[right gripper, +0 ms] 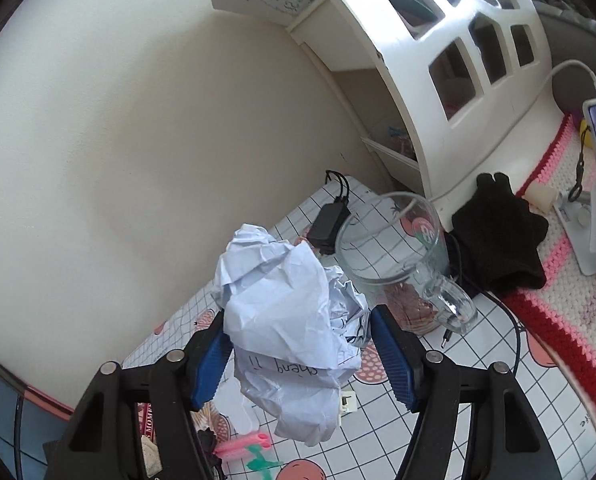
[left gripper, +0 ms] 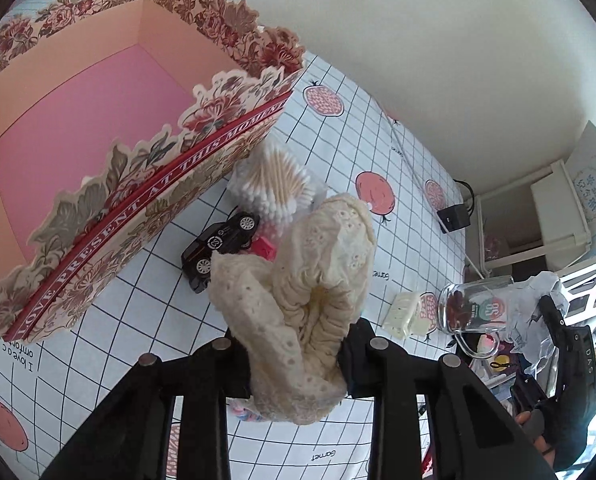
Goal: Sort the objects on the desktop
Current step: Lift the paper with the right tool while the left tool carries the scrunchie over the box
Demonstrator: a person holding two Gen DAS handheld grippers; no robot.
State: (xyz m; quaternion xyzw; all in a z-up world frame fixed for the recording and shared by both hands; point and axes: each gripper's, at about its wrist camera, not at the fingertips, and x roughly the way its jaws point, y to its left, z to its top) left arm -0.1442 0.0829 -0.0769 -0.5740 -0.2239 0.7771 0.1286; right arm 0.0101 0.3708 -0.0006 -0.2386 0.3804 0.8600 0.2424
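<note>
The left gripper (left gripper: 298, 364) pinches a soft cream eyelet-lace cloth (left gripper: 310, 280), bunched and lifted above the grid-print tablecloth (left gripper: 338, 152) just right of the scalloped floral cardboard box (left gripper: 109, 216), while the right gripper (right gripper: 298, 356) clamps crumpled white paper (right gripper: 285, 312) left of a clear glass mug (right gripper: 398, 248).

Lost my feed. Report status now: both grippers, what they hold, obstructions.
Left gripper shut on cream lace cloth. Right gripper shut on crumpled paper. Floral box empty. Glass mug just beyond the paper.
</note>
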